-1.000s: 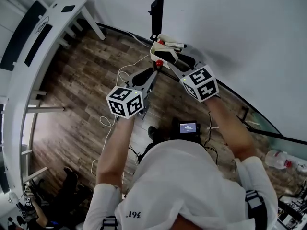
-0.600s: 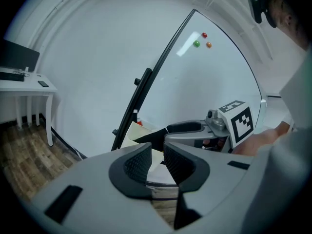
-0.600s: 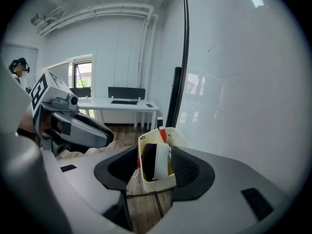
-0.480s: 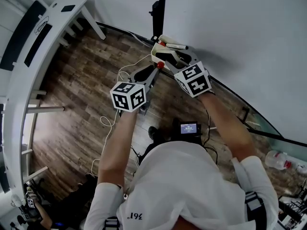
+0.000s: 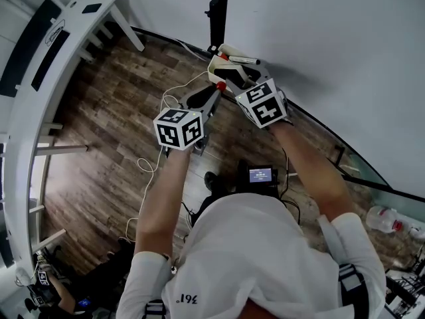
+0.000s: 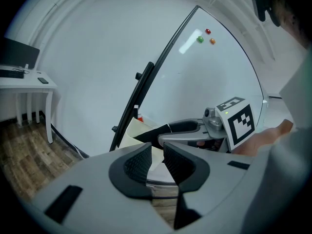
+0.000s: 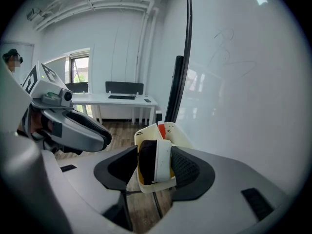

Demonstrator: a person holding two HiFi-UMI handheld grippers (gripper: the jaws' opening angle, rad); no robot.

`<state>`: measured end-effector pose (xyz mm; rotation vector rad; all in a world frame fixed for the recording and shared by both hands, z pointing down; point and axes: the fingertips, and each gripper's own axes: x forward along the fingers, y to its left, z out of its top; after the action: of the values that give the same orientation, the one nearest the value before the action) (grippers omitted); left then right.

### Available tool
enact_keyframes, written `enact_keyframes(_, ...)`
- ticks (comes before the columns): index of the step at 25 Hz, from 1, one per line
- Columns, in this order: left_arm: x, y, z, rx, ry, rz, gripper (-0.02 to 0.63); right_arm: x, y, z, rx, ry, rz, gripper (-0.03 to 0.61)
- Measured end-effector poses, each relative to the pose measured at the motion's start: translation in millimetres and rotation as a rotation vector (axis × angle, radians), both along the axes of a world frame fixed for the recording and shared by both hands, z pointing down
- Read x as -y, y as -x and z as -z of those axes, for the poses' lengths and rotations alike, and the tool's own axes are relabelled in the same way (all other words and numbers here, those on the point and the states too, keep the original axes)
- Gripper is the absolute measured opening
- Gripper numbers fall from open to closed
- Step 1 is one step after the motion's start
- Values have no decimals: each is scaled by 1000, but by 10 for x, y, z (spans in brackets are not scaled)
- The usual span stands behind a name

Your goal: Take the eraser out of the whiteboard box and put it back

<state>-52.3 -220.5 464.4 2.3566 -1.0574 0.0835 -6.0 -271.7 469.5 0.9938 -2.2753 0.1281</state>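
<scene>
A cream whiteboard box point(image 5: 222, 57) hangs at the foot of the whiteboard, with a marker point(image 5: 243, 60) lying across its top. In the right gripper view the eraser point(image 7: 155, 165), white with black felt, stands on edge inside the box point(image 7: 146, 133). My right gripper point(image 7: 154, 173) straddles it; its jaws have just been opening and stand wide, not pressing the eraser. My left gripper point(image 6: 156, 164) hovers just left of the box point(image 6: 130, 130), its jaws a narrow gap apart with nothing between them. In the head view the right gripper point(image 5: 227, 78) is at the box and the left gripper point(image 5: 210, 101) below it.
The whiteboard point(image 5: 332, 45) fills the right side, its black stand post point(image 5: 219, 5) just behind the box. A white desk point(image 5: 60, 38) stands far left on the wood floor point(image 5: 113, 131). Cables point(image 5: 149, 168) trail on the floor; a bottle point(image 5: 388, 221) lies at right.
Both grippers have shifted closer to the box, the right one most, down over the eraser in the box. The left gripper moved slightly toward the box.
</scene>
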Motion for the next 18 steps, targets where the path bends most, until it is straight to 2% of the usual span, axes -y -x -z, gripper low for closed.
enact_keyframes(13,32,-60,-70,-13,21,-5,64,41,4,-9,-1,-17,-45,216)
enact_keyframes(18,10,-65,-86,-20,29,-5,64,58,-21,7,-41,-46,-38,215)
